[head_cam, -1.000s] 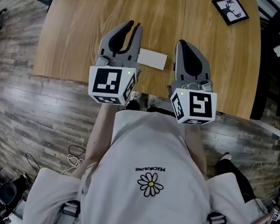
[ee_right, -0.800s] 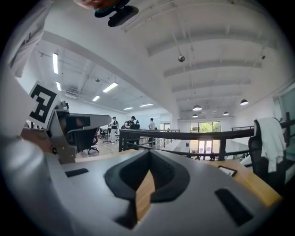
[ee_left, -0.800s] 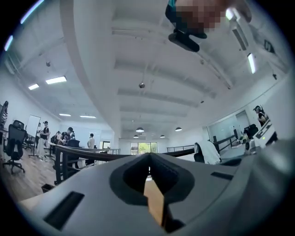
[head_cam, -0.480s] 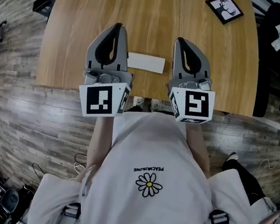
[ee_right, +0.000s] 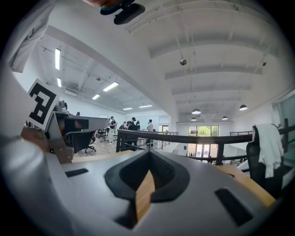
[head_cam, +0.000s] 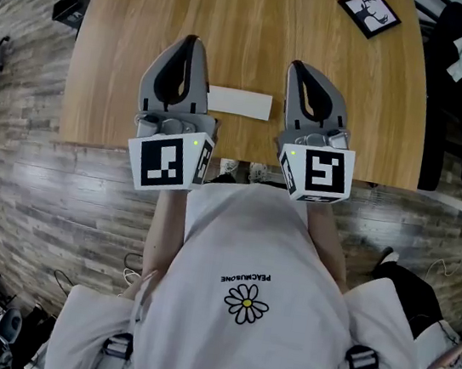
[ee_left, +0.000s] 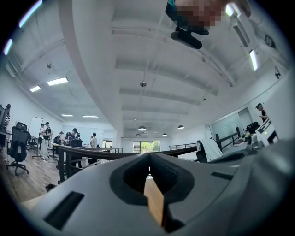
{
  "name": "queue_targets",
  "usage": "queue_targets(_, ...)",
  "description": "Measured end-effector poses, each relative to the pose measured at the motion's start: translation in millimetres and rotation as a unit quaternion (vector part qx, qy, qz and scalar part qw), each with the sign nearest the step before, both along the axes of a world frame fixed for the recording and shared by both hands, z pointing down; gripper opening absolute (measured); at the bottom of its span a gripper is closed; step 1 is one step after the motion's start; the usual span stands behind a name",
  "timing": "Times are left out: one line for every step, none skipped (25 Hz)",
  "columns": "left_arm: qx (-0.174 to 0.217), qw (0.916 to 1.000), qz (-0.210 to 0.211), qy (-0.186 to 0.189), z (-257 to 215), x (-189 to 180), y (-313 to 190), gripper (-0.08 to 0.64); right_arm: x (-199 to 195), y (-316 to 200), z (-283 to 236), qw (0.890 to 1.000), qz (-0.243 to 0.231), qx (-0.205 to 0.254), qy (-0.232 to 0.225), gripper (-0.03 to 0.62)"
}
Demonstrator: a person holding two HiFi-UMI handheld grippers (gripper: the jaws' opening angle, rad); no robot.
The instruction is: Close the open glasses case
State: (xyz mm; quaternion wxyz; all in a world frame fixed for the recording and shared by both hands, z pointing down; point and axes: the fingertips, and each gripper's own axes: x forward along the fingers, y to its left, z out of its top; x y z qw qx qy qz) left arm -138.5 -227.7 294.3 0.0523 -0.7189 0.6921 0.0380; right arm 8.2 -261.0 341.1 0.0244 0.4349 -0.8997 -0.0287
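Head view, left tongs (head_cam: 190, 42) and right tongs (head_cam: 297, 65) closed, empty, glasses case (head_cam: 239, 102) between, on table (head_cam: 265, 13)

Light wooden table (head_cam: 263, 29) cut off at top edge; flat white rectangular case (head_cam: 239, 102): lid seam too small to tell.

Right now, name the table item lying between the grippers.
The white glasses case, between the left gripper and right gripper; the black-framed picture lies at the far corner.
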Motion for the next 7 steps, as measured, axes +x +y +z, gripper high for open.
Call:
queue_targets(0.002,1.0000,0.000,-0.001,-0.7,-0.1,0.6,0.017,-0.4,0.4,0.0,1.000,0.000,0.000,0.000,0.008)
queue_targets(0.004,1.0000,0.001,-0.001,-1.6,-0.2,1.1,0.017,-1.0,0.8,-0.1,1.000,-0.001,0.000,0.001,0.008)
queue_targets(0.006,1.0000,0.002,-0.002,-2.4,-0.3,1.4,0.017,-1.8,1.2,-0.1,1.000,-0.001,0.000,0.001,0.008)
queue_targets(0.007,1.0000,0.002,-0.003,-2.9,-0.4,1.6,0.017,-2.5,1.5,-0.2,1.000,-0.002,0.000,0.001,0.008)
queue_targets(0.007,1.0000,0.002,-0.003,-3.1,-0.5,1.5,0.017,-3.1,1.7,-0.2,1.000,-0.003,0.000,0.001,0.007)
queue_targets(0.007,1.0000,0.002,-0.003,-3.0,-0.5,1.3,0.017,-3.6,2.0,-0.2,1.000,-0.003,0.000,0.001,0.007)
queue_targets(0.007,1.0000,0.002,-0.002,-2.9,-0.4,1.2,0.017,-4.0,2.2,-0.2,1.000,-0.004,0.000,0.001,0.008)
